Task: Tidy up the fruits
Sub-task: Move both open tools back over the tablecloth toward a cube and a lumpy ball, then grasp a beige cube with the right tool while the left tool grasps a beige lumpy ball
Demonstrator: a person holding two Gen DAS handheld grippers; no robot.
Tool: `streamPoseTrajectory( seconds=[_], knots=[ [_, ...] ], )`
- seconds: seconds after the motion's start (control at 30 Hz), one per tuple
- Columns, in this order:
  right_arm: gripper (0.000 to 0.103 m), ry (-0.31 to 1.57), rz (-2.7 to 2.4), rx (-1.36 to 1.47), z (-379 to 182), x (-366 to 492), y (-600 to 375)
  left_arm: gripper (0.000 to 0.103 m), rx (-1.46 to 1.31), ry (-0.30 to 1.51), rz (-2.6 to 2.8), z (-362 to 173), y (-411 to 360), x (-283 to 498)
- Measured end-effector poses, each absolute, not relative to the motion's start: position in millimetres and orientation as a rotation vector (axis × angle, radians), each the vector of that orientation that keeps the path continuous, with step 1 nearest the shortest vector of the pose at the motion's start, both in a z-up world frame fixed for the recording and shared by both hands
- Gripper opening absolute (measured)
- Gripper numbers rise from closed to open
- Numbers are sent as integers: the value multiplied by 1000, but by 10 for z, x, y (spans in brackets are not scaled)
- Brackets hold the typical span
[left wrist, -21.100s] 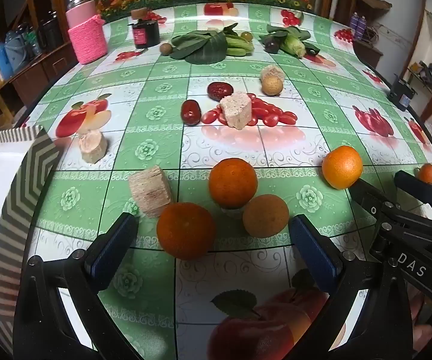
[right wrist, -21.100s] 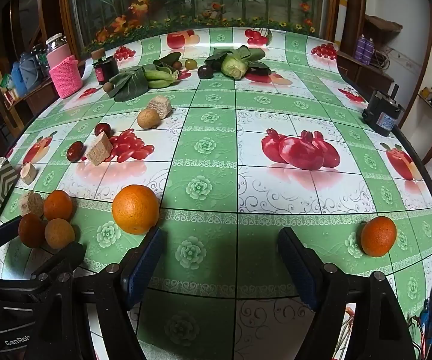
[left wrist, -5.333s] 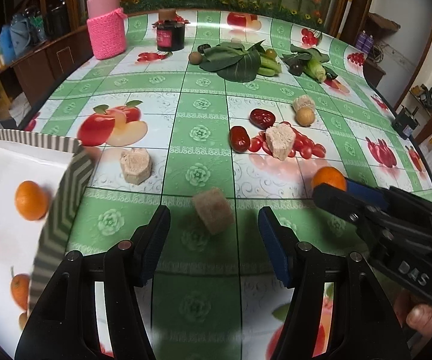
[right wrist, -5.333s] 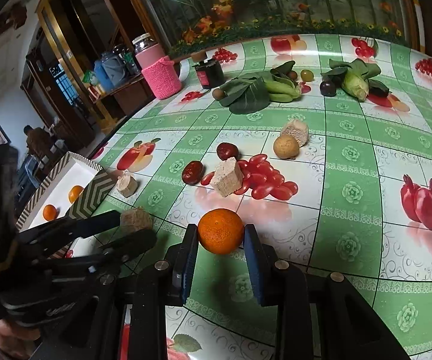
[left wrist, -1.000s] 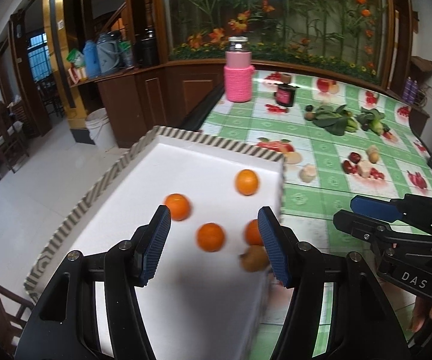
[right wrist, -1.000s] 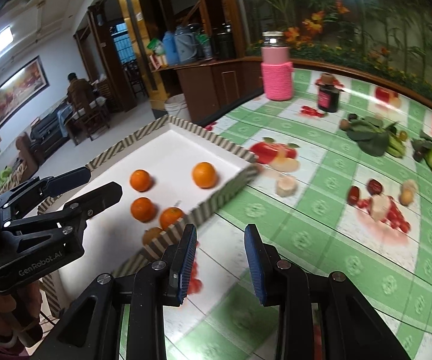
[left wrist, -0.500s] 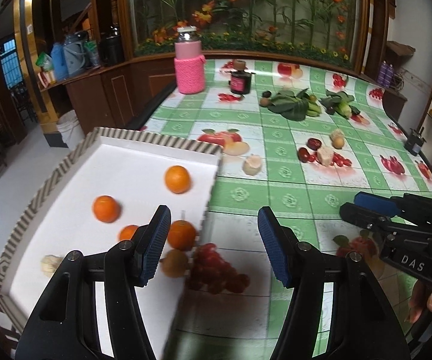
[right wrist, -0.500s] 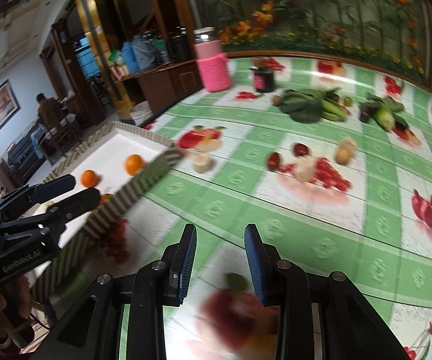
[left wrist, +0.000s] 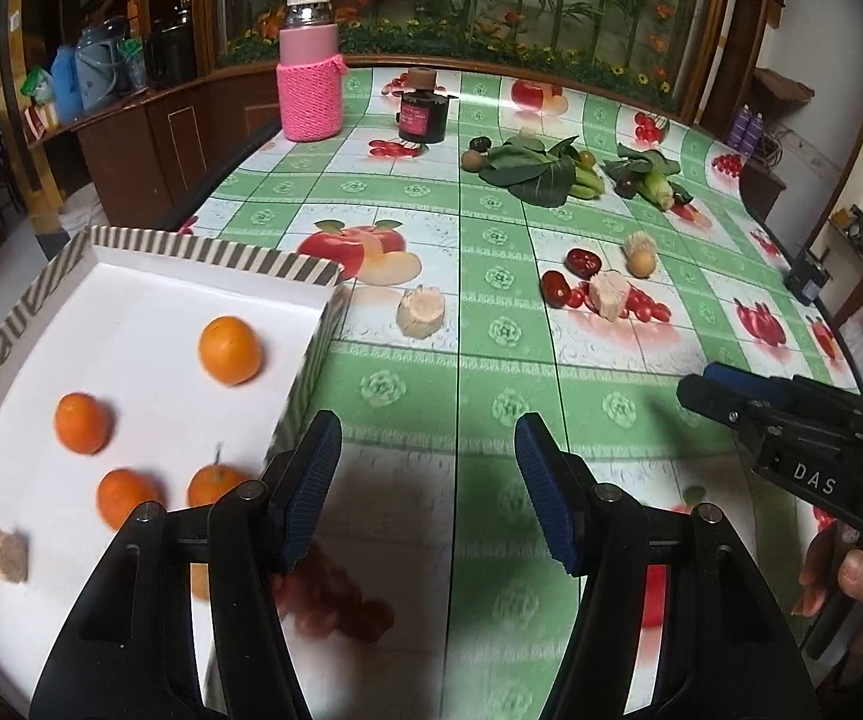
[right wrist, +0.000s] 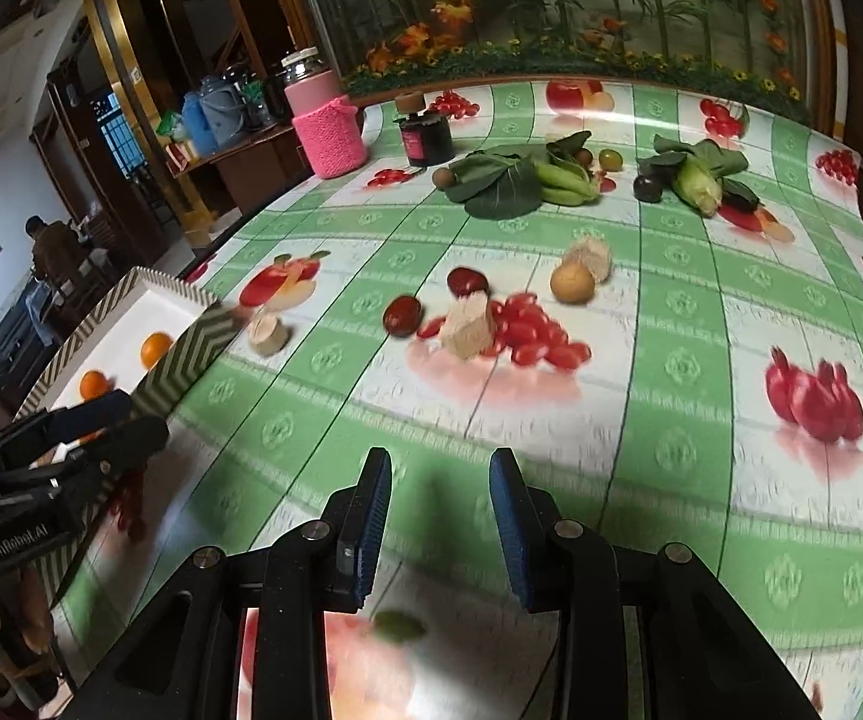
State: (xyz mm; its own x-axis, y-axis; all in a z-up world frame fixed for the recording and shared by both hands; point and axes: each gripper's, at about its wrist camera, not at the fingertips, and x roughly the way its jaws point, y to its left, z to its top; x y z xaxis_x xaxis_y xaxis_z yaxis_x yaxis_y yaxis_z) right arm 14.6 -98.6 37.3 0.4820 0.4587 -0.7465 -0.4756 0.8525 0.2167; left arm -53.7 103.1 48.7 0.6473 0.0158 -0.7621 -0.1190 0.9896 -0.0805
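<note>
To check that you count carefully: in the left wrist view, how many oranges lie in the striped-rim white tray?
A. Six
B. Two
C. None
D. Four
D: four oranges sit on the white floor of the tray, with one tan lump beside them near its front corner.

Bare tablecloth ahead, seemingly unobstructed

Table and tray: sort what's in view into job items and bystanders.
Job:
- striped tray
- oranges in it
- red dates
- round tan fruit

Bystanders:
- pink jar
- dark jar
- leafy greens
- corn
</note>
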Motion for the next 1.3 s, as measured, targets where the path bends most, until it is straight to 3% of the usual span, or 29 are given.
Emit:
streamPoseTrajectory(
  seconds=[0.23, 0.5, 0.63, 1.0, 1.03, 1.13, 1.3],
  knots=[
    [40, 928, 591, -64, 312, 535, -794, 61, -138, 888, 97, 425, 1029, -217],
    [40, 919, 588, -85, 200, 866, -700, 61, -141, 916, 137, 323, 1055, 95],
    [29, 911, 615, -45, 189, 916, -759, 61, -127, 932, 146, 255, 1033, 209],
    [28, 924, 651, -7, 187, 877, -901, 60, -140, 920, 153, 181, 1029, 404],
    [28, 925, 653, -4, 187, 879, -905, 57, -133, 918, 150, 178, 1015, 408],
    [28, 926, 647, -13, 189, 870, -898, 26, -96, 901, 174, 186, 1016, 402],
    [28, 937, 647, -11, 213, 811, -879, 26, -155, 910, 103, 197, 1044, 317]
  ],
)
